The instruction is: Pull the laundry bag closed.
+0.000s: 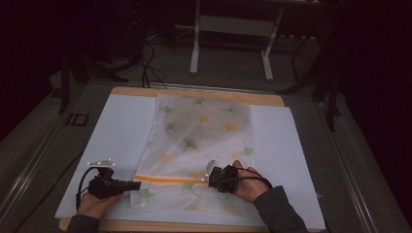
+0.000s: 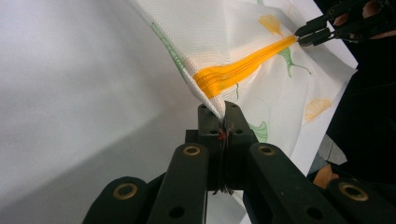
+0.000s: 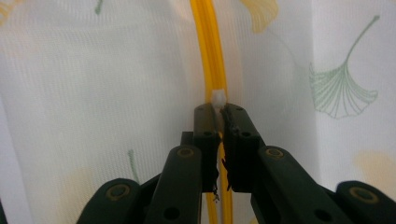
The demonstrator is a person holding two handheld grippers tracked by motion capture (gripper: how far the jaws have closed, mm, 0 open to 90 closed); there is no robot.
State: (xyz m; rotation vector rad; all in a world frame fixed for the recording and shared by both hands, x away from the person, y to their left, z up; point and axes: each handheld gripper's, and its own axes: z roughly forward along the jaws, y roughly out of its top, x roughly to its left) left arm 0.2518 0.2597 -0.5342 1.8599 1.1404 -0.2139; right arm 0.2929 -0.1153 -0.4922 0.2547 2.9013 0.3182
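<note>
Gripping now: both pairs of fingers are pressed together on one mesh bag point(image 1: 197, 145), each at the orange zipper point(image 1: 170, 179).
Left fingers: those of the left gripper point(image 2: 224, 112) are clamped narrow on the bag's edge at the near end of the zipper, cloth bunched between the pads.
Right fingers: those of the right gripper point(image 3: 217, 111) are closed on the small white zipper pull point(image 3: 218, 98), which sits on the orange strip.
Left gripper from above: the left gripper point(image 1: 137, 184) lies level, at the left end of the zipper, its hand point(image 1: 97, 204) below and left of that end.
Right gripper from above: the right gripper point(image 1: 209, 178) meets the right end of the zipper, its hand point(image 1: 250, 187) just to the right of it.
Zipper: stretched straight between the two grippers, near the bag's front edge.
Bag: white see-through mesh printed with green and yellow leaves; flat behind the zipper, lifted slightly at the left end.
White sheet: a sheet point(image 1: 121, 131) lies under the bag, spreading beyond both zipper ends.
Tabletop: the wooden tabletop point(image 1: 218, 96) shows as a rim beyond the bag's far edge.
</note>
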